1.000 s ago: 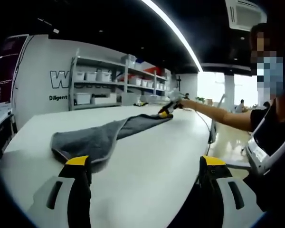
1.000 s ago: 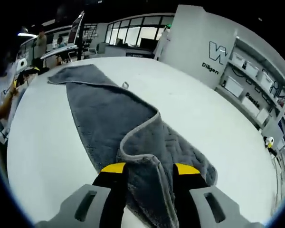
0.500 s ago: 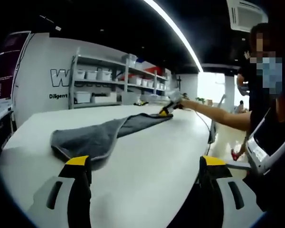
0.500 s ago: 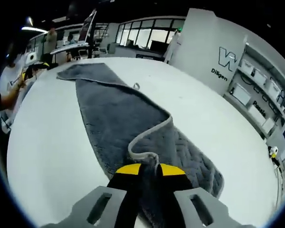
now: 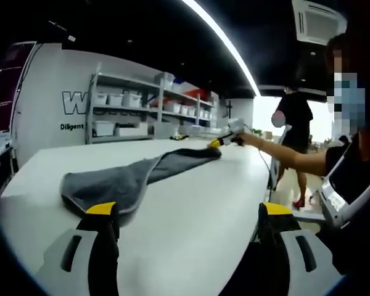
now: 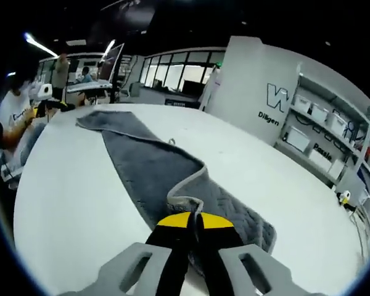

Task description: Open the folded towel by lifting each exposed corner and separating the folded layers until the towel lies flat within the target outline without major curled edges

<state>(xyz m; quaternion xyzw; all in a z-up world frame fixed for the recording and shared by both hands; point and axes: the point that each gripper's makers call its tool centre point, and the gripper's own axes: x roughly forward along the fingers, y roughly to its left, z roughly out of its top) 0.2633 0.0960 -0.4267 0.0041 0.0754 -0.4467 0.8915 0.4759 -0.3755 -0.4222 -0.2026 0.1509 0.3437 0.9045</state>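
Note:
A long grey towel (image 6: 149, 165) stretches across the white table (image 6: 74, 203), with a pale hem and a quilted underside turned up at its near end. My right gripper (image 6: 194, 217) is shut on a raised fold of that near edge. In the left gripper view the same towel (image 5: 120, 180) lies ahead on the table (image 5: 191, 209), and the right gripper (image 5: 219, 141) shows far off, pinching its far end at the end of a person's outstretched arm. My left gripper (image 5: 184, 213) hangs open over bare table, short of the towel's near rounded end.
Shelving with white bins (image 5: 132, 114) lines the wall behind the table. A person in dark clothes (image 5: 294, 126) walks at the far right of the left gripper view. The table's edge (image 5: 266, 185) drops off to the right. Seated people (image 6: 21, 117) are beyond the towel's far end.
My right gripper has closed from open onto the towel's near edge and lifted the fold slightly. The left gripper has stayed open and nearly still. A person walked into the background.

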